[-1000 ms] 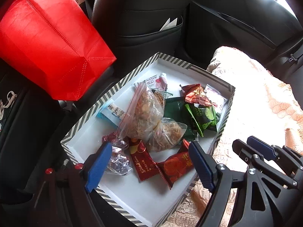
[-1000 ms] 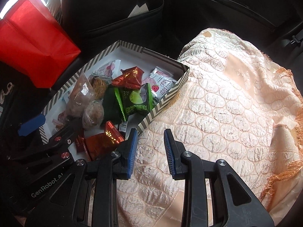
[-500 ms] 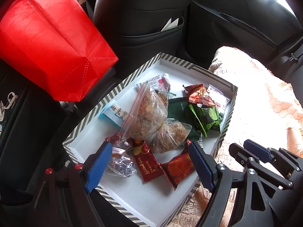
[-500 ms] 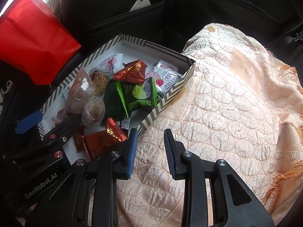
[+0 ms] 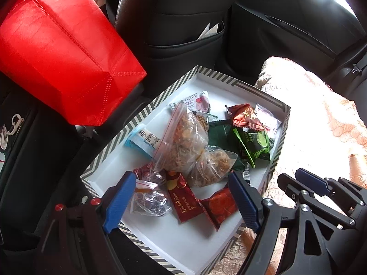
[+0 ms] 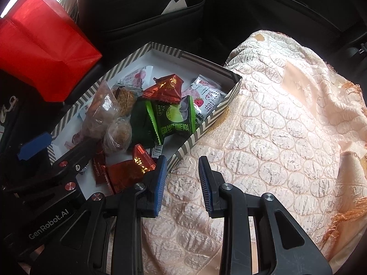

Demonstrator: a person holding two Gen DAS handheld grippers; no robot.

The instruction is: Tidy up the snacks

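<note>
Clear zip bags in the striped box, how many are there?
3. A large one of golden-brown pieces lies mid-box, a rounder one against its lower right, and a small red-sealed one of dark contents near the left gripper. Others may lie underneath.

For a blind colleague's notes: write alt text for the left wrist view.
A striped box on a car seat holds mixed snack packets, with the open left gripper hovering over its near end, empty. A red bag stands left, a peach seat cover right, where the right gripper shows.
</note>
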